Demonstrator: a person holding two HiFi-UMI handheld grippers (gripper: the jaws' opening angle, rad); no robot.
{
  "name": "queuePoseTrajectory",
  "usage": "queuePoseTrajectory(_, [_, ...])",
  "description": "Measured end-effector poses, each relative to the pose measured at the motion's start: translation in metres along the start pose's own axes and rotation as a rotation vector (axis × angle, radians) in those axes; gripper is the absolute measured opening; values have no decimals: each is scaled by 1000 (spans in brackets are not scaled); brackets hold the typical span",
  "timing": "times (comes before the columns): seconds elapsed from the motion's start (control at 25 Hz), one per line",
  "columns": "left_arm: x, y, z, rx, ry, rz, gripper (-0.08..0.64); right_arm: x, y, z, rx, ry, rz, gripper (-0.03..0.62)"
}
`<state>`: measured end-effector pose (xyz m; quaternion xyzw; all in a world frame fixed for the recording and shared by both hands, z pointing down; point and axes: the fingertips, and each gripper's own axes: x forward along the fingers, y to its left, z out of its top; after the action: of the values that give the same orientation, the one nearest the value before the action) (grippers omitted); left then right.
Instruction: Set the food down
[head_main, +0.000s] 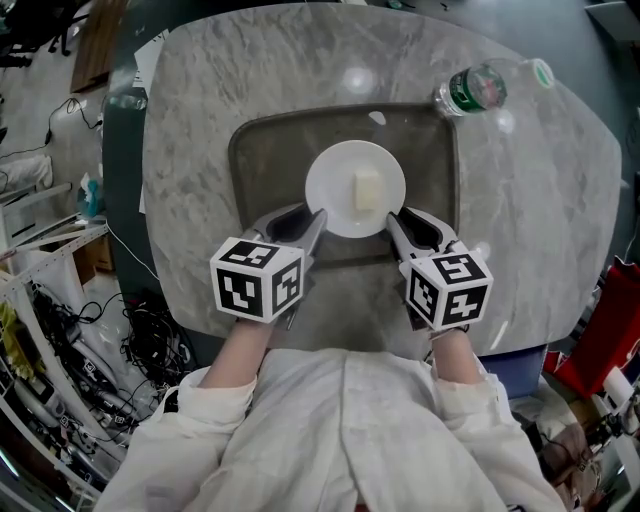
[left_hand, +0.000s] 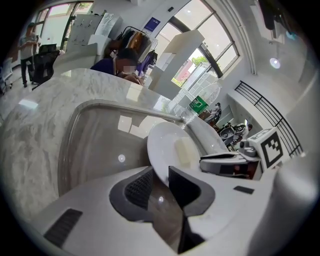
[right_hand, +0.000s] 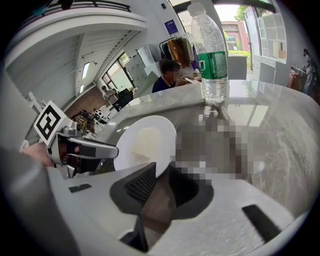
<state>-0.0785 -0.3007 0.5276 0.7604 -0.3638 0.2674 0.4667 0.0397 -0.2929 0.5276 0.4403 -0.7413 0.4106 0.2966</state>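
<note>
A round white plate (head_main: 338, 172) sits over the middle of a dark, shallow tray (head_main: 258, 150) on the grey marble table (head_main: 200, 100). It is plain and glossy, with a low rim. On it, a little right of centre, lies the food (head_main: 367, 190) — a small pale-yellow block with squared sides and a smooth top.

Both grippers hold the plate by its near edge. The left gripper (head_main: 312, 222) is closed on the rim at the near left, and in the left gripper view the thin white edge runs between its dark ribbed pads (left_hand: 139, 186). The right gripper (head_main: 395, 222) is clamped on the rim at the near right, the edge pinched the same way in the right gripper view. Whether the plate's underside touches the tray, I cannot tell.

A clear water bottle (head_main: 475, 88) with a green label stands upright on the table — just beyond the tray's far right corner.
</note>
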Motion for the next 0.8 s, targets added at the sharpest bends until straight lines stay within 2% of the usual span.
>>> queuePoseTrajectory(0.56, [0,1,-1,22,24,-33,97,1,0,2,-45,-4,7,87])
queuePoseTrajectory(0.8, [-1,-2,-1,39,15,-32,128,1,0,2,-55,-25,9,92])
